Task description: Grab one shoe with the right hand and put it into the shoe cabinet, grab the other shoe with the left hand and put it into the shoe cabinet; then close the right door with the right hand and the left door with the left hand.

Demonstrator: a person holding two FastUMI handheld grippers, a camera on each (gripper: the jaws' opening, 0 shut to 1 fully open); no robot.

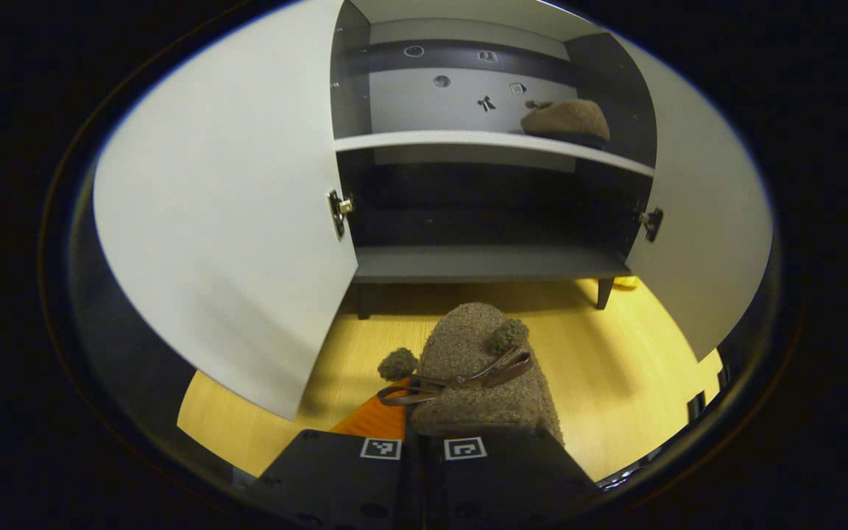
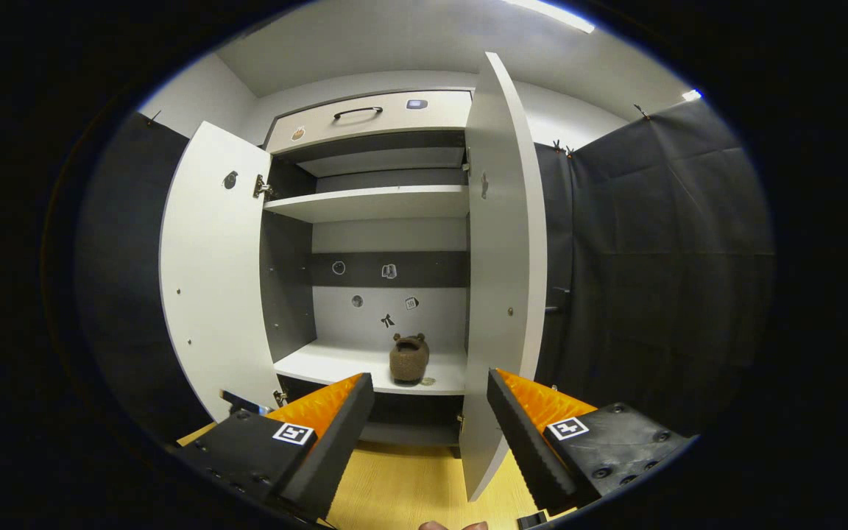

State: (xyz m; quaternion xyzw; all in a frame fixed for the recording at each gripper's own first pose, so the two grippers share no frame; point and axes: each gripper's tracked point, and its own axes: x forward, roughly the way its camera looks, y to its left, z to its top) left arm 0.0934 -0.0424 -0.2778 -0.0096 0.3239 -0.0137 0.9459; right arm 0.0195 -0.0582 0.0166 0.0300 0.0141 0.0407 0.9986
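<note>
A brown fuzzy shoe (image 1: 483, 375) with pompoms and a ribbon bow sticks out from my left gripper (image 1: 413, 445), which is shut on its heel end, above the floor in front of the cabinet (image 1: 483, 261). The other brown shoe (image 1: 565, 119) rests on the right side of the white shelf (image 1: 424, 140). In the right gripper view that shoe (image 2: 409, 358) stands on the shelf (image 2: 336, 364), toe outward. My right gripper (image 2: 428, 434) is open and empty, held back from the cabinet and facing the edge of the right door (image 2: 501, 294).
Both white doors stand wide open, the left door (image 1: 225, 221) and the right door (image 1: 704, 221). A lower dark shelf (image 1: 483, 261) lies bare. The drawer (image 2: 372, 114) sits on top. Yellow wooden floor (image 1: 615, 368) spreads in front; black cloth (image 2: 652, 258) hangs at the right.
</note>
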